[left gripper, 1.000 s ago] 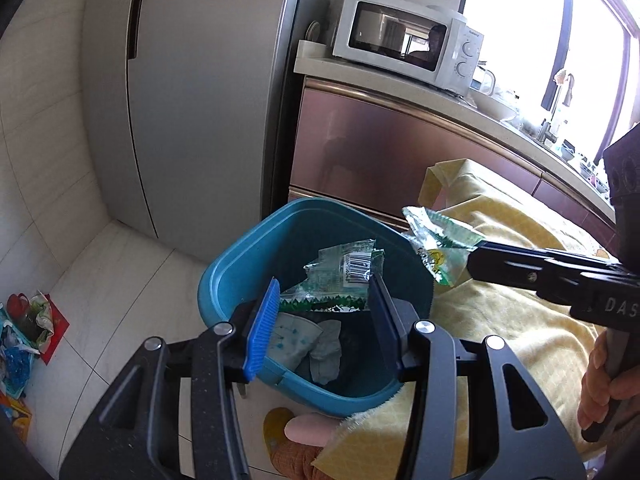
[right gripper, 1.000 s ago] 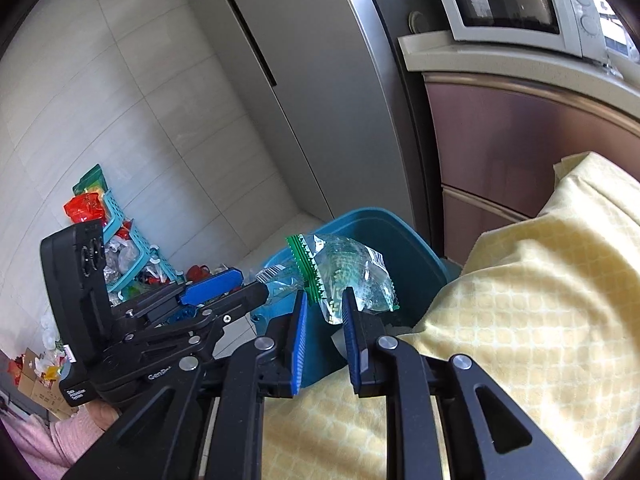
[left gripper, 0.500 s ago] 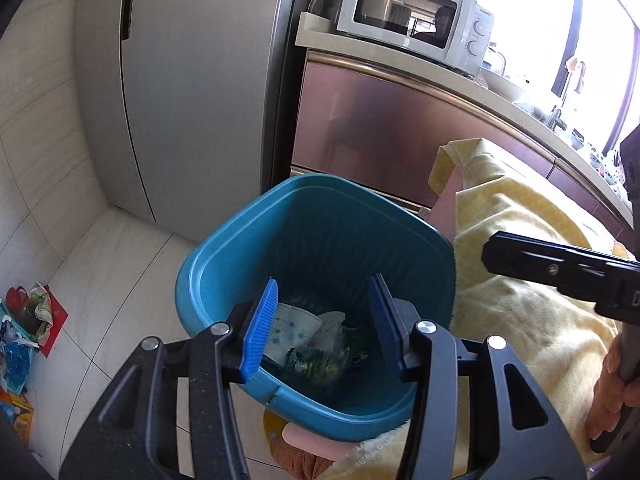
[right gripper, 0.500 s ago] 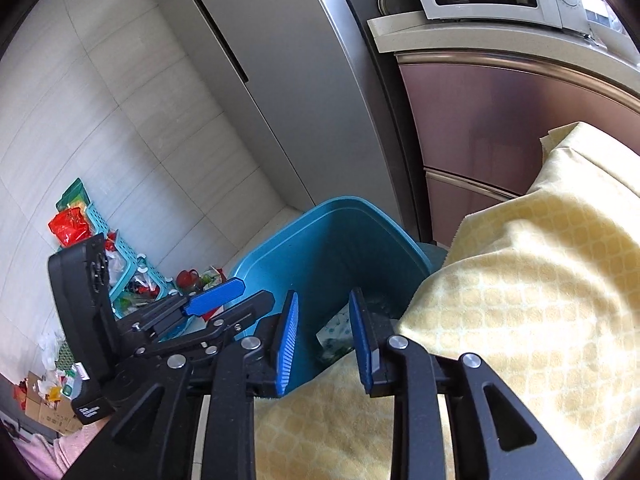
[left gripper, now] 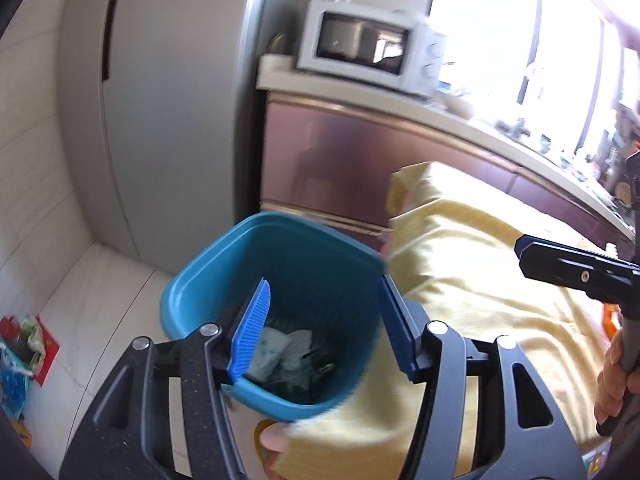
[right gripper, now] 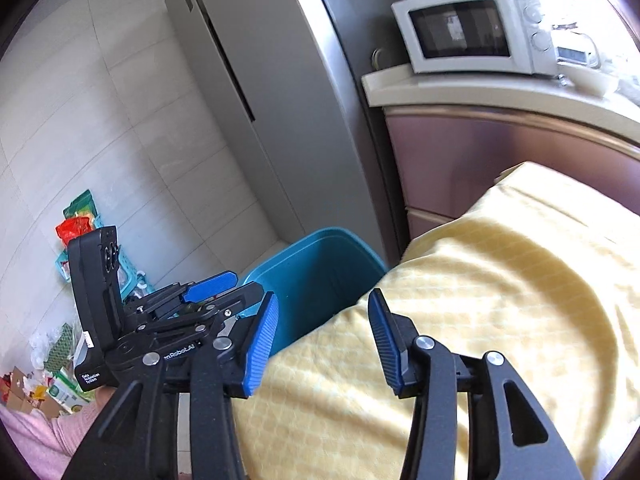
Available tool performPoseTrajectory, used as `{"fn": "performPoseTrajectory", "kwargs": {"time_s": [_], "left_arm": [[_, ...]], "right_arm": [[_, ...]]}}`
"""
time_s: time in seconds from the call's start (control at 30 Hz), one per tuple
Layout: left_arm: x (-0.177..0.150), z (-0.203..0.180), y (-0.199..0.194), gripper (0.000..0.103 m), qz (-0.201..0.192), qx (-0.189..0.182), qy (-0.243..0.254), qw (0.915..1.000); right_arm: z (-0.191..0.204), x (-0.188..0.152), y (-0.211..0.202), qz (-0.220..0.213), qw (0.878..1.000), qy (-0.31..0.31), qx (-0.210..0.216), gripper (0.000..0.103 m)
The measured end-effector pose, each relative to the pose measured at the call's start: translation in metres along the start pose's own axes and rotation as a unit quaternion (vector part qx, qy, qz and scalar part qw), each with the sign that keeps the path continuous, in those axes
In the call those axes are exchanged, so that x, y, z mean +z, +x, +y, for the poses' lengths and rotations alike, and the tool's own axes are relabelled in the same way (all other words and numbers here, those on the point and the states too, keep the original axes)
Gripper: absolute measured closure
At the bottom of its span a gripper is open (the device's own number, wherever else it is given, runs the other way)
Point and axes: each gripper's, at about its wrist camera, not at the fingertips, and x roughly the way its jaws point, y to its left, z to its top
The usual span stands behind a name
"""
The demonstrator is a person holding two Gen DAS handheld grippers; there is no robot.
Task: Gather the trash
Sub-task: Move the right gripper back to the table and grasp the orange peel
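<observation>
Left wrist view is showing the left claw (left gripper: 320, 320) gaping empty, jaws just widening, over the blue bin (left gripper: 280, 264) holding wrappers (left gripper: 296, 356) (right claw (right gripper: 324, 336), likewise widening empty, is nearer the yellow cloth (right gripper: 500, 280)).

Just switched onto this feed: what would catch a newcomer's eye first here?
The blue bin on the floor beside the yellow tablecloth, with crumpled wrappers at its bottom. Both grippers, left and right, stand open and empty near it. Behind, a white microwave sits on the counter.
</observation>
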Motion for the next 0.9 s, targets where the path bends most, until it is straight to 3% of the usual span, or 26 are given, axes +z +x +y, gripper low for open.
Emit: {"fn": "performPoseTrajectory", "kwargs": {"time_s": [0.23, 0.57, 0.67, 0.9], "left_arm": [[0.004, -0.064, -0.022, 0.044, -0.017, -0.073, 0.062, 0.9952], [-0.012, -0.170, -0.021, 0.044, 0.014, -0.187, 0.134, 0.9730], [-0.021, -0.200, -0.016, 0.044, 0.029, -0.214, 0.156, 0.9640], [-0.036, -0.247, -0.003, 0.044, 0.055, -0.236, 0.190, 0.9513]], "right_arm": [[-0.024, -0.021, -0.073, -0.056, 0.997, 0.022, -0.053, 0.057], [-0.078, -0.083, -0.167, -0.092, 0.976, 0.100, -0.172, 0.057], [-0.093, -0.102, -0.178, -0.086, 0.970, 0.118, -0.193, 0.057], [-0.107, -0.124, -0.170, -0.059, 0.967, 0.125, -0.212, 0.057]]}}
